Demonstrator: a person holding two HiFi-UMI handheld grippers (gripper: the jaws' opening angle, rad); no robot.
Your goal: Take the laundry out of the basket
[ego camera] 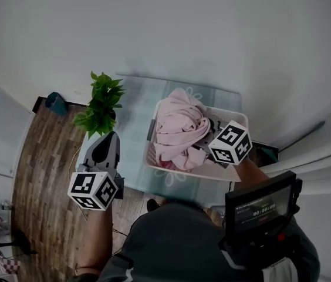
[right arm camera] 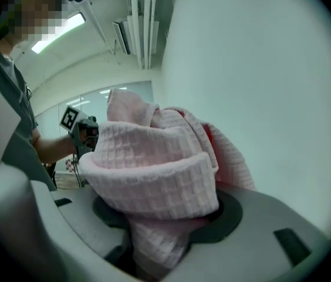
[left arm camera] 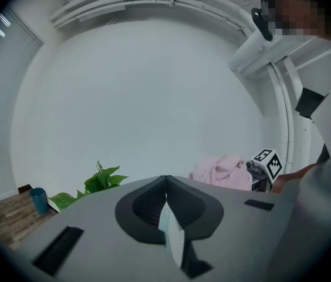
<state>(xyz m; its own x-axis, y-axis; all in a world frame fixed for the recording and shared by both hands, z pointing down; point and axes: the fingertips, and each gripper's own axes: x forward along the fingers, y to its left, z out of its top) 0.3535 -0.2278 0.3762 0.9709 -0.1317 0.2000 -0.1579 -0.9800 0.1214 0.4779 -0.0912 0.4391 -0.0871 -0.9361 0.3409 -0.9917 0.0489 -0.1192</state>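
The right hand-held gripper [ego camera: 205, 142] is clamping a thick fold of the pink waffle cloth [ego camera: 177, 128]. It is reaching into the basket [ego camera: 184, 174] from its right side, probably to lift the bundle clear. The cloth is lying heaped in the basket, rising above its far rim. The left hand-held gripper [left arm camera: 165, 187] is hanging empty, jaws together, by the near left corner of the surface [ego camera: 133, 137], out of the way. The basket is occupying the surface's right half. A potted plant [ego camera: 101, 104] is standing at the far left corner, seemingly clear of any lift.
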